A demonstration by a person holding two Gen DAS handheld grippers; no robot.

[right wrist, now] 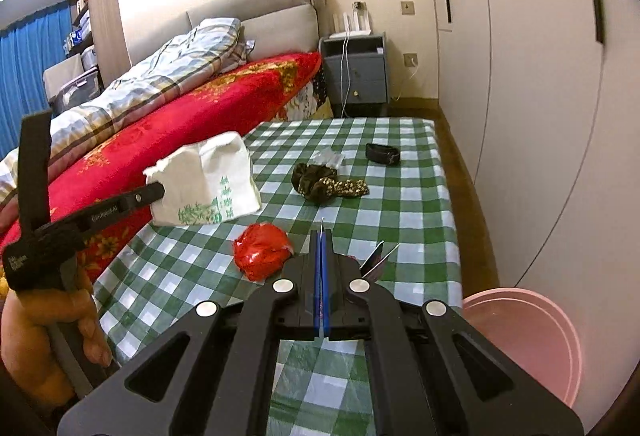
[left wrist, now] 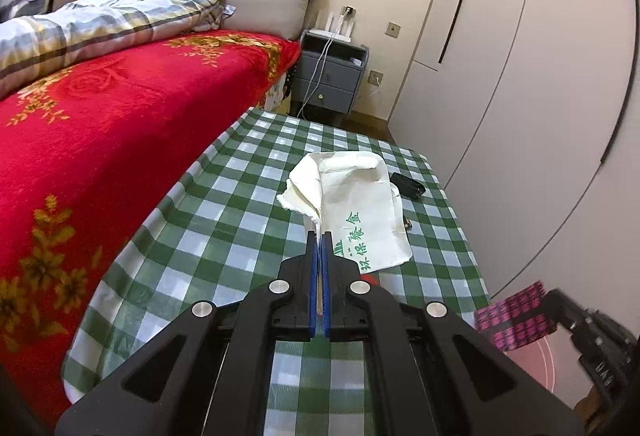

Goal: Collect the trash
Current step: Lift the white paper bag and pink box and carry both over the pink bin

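Over the green-and-white checked desk (right wrist: 400, 196), my left fingers (left wrist: 320, 236) pinch a white paper bag with green print (left wrist: 360, 204), lifted clear. Right fingers (right wrist: 322, 234) clamp a thin pink-and-black patterned wrapper (left wrist: 516, 316). Crumpled red wrapper (right wrist: 262, 250) lies on desk just beside right fingers; leopard-print scrunchie (right wrist: 328, 186) farther back. Pink plastic bin (right wrist: 528, 340) off desk's right edge.

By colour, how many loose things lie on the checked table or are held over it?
white bag: 1
red wrapper: 1
clear wrapper: 1
pink-black packet: 1
black item: 1
brown cloth: 1
Total: 6
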